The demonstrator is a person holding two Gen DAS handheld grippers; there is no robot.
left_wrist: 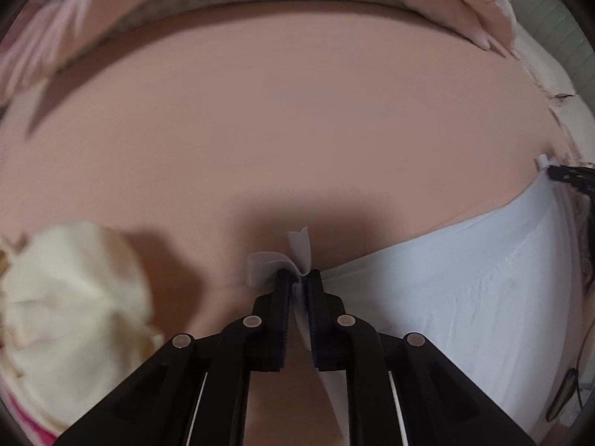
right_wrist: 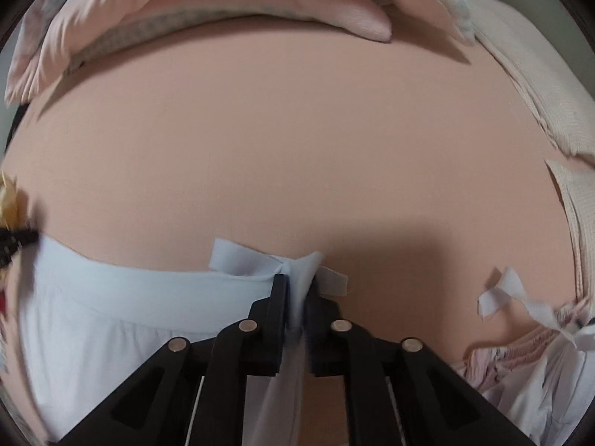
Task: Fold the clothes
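**Two tongs hold a pale garment stretched by its top edge over a bed**

At far left a crumpled cream cloth (left_wrist: 70,308) lies in a heap on the pink bed sheet (left_wrist: 282,141), set aside from the work area, probably so it stays out of the way.

Next comes the left tongs (left_wrist: 297,282), clamped together on one end of a pale blue-white garment (left_wrist: 465,290). A short strap or loop sticks up just past the fingertips, so the grip seems to sit at a corner of the band.

The garment runs rightward from there, its top band taut, its body hanging or trailing below. It is held just above or at the near part of the sheet; which one cannot be told.

The right tongs (right_wrist: 297,286) are clamped together on the other end of the same band. Gripping both ends keeps the edge straight, which suits laying it flat or bringing the ends together.

Farther right, more clothes (right_wrist: 539,364) lie bunched near the bed's edge. Bedding (right_wrist: 230,11) is piled along the far side.
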